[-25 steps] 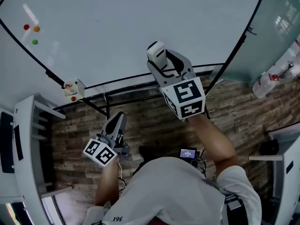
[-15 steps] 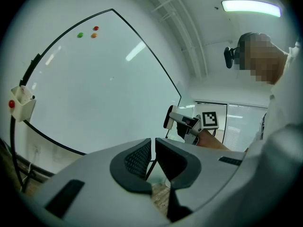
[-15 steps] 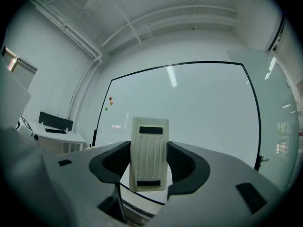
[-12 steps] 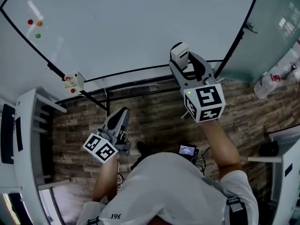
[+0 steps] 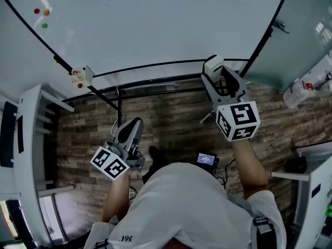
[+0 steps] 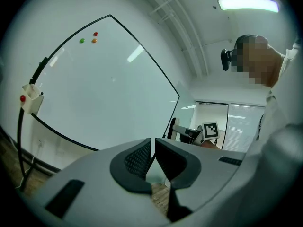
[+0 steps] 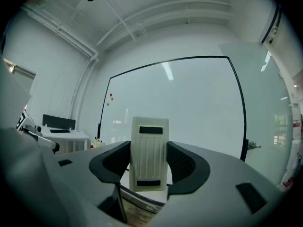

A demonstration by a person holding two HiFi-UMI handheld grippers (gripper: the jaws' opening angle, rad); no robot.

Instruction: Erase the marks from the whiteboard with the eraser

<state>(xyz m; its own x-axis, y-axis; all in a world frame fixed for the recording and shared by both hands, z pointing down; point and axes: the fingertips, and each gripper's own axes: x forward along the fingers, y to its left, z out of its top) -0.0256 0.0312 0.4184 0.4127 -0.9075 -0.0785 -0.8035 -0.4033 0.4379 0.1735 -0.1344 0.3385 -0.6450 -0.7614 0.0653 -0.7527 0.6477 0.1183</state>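
Note:
The whiteboard (image 5: pixel 155 25) fills the top of the head view, and I see no marks on its surface. My right gripper (image 5: pixel 216 70) is shut on the white eraser (image 5: pixel 212 64), held at the board's lower right edge. In the right gripper view the eraser (image 7: pixel 150 153) stands upright between the jaws, with the whiteboard (image 7: pixel 189 103) behind it. My left gripper (image 5: pixel 132 125) hangs low over the floor, shut and empty. Its pads (image 6: pixel 142 157) almost touch in the left gripper view, which looks at the whiteboard (image 6: pixel 104 89) from the side.
Three small magnets (image 5: pixel 40 15), red, orange and green, sit at the board's upper left. A white holder box (image 5: pixel 80 77) hangs at its lower left corner. A white desk (image 5: pixel 31 154) stands at the left, a bottle (image 5: pixel 310 82) at the right, a glass panel beside the board.
My right gripper has carried the eraser to the right and down along the board's lower edge. The left gripper has stayed in place.

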